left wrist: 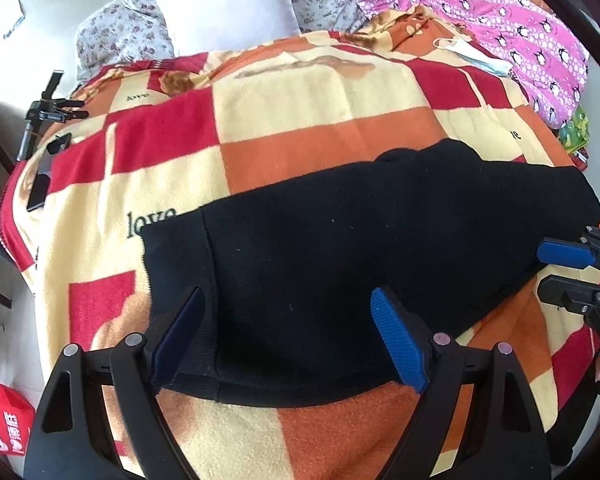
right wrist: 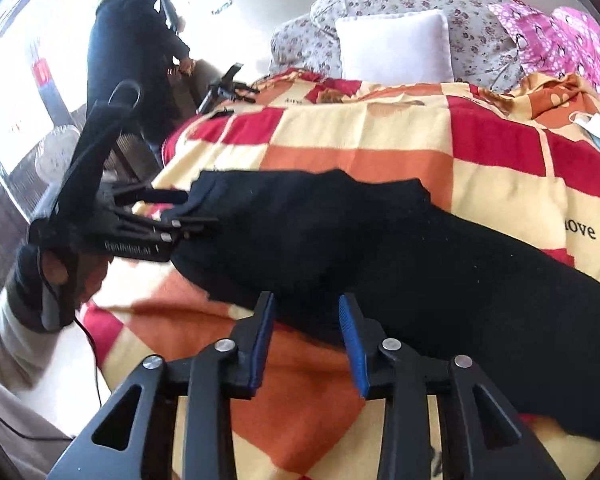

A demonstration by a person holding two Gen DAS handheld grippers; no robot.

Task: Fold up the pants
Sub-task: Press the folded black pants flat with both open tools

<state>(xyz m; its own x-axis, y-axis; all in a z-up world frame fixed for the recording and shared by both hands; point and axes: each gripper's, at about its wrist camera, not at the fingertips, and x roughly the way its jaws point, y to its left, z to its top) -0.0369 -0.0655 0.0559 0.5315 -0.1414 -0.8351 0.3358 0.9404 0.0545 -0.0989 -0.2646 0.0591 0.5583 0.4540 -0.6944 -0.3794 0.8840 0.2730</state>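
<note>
Black pants [left wrist: 340, 248] lie flat across a checked red, orange and cream blanket [left wrist: 292, 120]. My left gripper [left wrist: 288, 312] is open, its blue-padded fingers spread just above the pants' near edge by a seam. My right gripper [left wrist: 556, 268] shows at the right edge of the left wrist view, open at the pants' right end. In the right wrist view the pants [right wrist: 380, 248] stretch left to right, my right gripper [right wrist: 306, 316] is open at their near edge, and my left gripper [right wrist: 180, 208] is at their far left end.
A white pillow [left wrist: 228, 8], floral bedding [left wrist: 112, 28] and a pink penguin-print quilt [left wrist: 512, 20] lie at the head of the bed. A face mask [left wrist: 472, 54] rests on the blanket. Phones [left wrist: 40, 192] and a tripod [left wrist: 44, 112] are at the left edge. A red bag [left wrist: 0, 416] is on the floor.
</note>
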